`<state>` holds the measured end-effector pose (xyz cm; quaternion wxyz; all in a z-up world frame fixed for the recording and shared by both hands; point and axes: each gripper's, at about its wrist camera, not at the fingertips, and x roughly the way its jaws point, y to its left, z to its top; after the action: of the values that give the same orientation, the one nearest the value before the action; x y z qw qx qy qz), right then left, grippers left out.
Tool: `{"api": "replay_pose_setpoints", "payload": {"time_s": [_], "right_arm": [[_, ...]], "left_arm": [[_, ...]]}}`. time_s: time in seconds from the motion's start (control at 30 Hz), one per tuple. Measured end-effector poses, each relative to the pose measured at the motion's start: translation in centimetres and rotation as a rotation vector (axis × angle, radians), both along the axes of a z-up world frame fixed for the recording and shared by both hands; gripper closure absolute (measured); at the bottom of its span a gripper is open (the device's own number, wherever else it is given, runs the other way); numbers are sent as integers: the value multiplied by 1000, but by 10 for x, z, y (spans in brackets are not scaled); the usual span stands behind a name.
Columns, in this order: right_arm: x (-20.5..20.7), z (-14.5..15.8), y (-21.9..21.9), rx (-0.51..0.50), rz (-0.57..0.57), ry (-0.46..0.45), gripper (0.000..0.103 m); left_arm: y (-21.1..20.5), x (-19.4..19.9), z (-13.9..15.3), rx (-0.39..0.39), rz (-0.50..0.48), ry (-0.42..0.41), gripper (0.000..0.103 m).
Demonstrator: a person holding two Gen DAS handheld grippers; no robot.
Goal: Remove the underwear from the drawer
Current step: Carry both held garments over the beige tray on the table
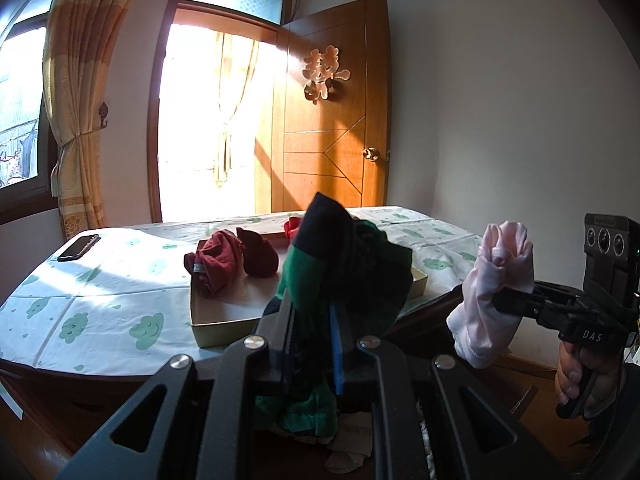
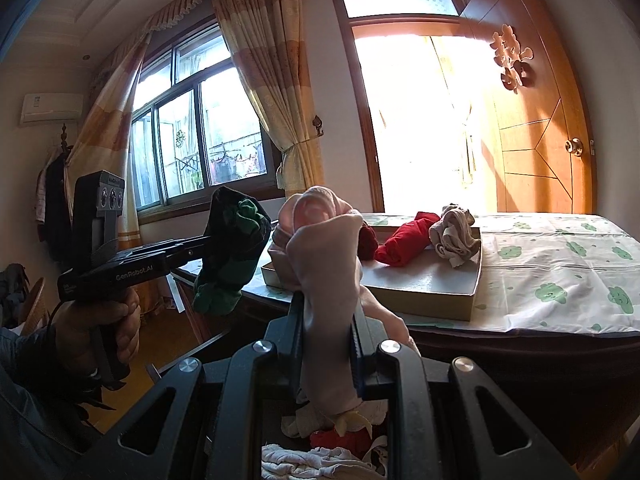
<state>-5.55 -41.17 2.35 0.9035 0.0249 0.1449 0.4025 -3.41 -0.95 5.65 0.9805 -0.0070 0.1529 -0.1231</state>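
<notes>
My left gripper is shut on a green and black pair of underwear, held up in front of the table. It also shows in the right wrist view, where the left gripper carries the same green and black bundle. My right gripper is shut on a pale pink pair of underwear, which droops over its fingers. From the left wrist view the right gripper holds that pink cloth at the right. Below both grippers, the open drawer shows several crumpled garments.
A shallow cardboard box lies on the cloud-patterned table, holding red underwear and a dark red piece; a beige piece lies at its far end. A phone rests at the table's left. A wooden door stands behind.
</notes>
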Motion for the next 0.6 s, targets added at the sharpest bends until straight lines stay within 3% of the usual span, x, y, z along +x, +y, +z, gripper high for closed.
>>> {"api": "replay_pose_setpoints", "payload": {"time_s": [0.6], "right_arm": [[27, 28, 1, 12, 5, 11, 82]], "left_arm": [[3, 37, 23, -8, -18, 18, 91]]}}
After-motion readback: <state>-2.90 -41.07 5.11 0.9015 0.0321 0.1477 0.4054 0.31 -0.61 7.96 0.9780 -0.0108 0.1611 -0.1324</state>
